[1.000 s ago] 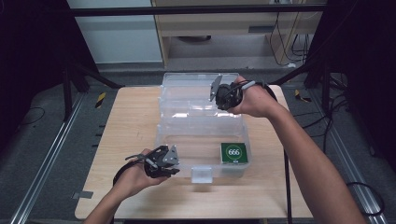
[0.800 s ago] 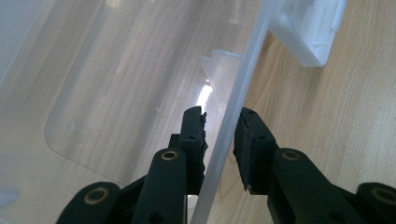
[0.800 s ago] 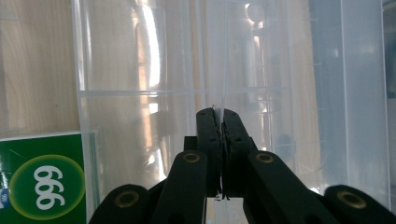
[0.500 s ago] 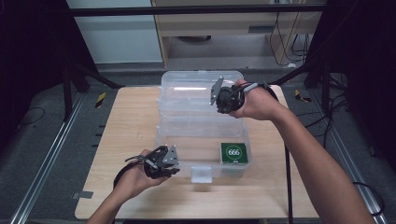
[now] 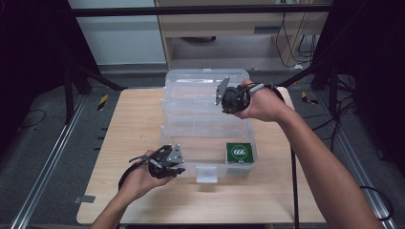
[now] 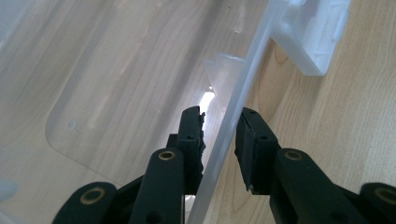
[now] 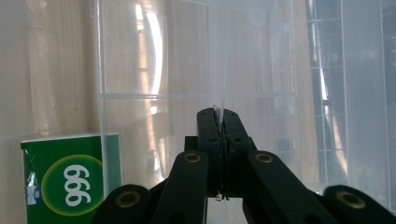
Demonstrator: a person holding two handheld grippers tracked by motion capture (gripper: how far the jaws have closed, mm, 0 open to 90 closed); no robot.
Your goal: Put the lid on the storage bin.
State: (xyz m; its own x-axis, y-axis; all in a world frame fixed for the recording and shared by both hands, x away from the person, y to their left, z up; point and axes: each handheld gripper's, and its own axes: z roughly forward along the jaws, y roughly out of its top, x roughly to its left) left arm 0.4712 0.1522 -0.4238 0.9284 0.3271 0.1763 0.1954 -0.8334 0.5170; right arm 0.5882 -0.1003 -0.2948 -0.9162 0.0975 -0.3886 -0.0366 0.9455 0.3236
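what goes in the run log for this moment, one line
left gripper: open, jaws astride front wall of clear plastic storage box | right gripper: shut on clear plastic lid, raised | green square box: inside, front right corner

Clear plastic box (image 5: 205, 129) on wooden table (image 5: 129, 119); green pack (image 5: 239, 153) inside, near-right corner. Left gripper (image 5: 167, 162) at box's near-left edge, right gripper (image 5: 229, 98) over far-right part.
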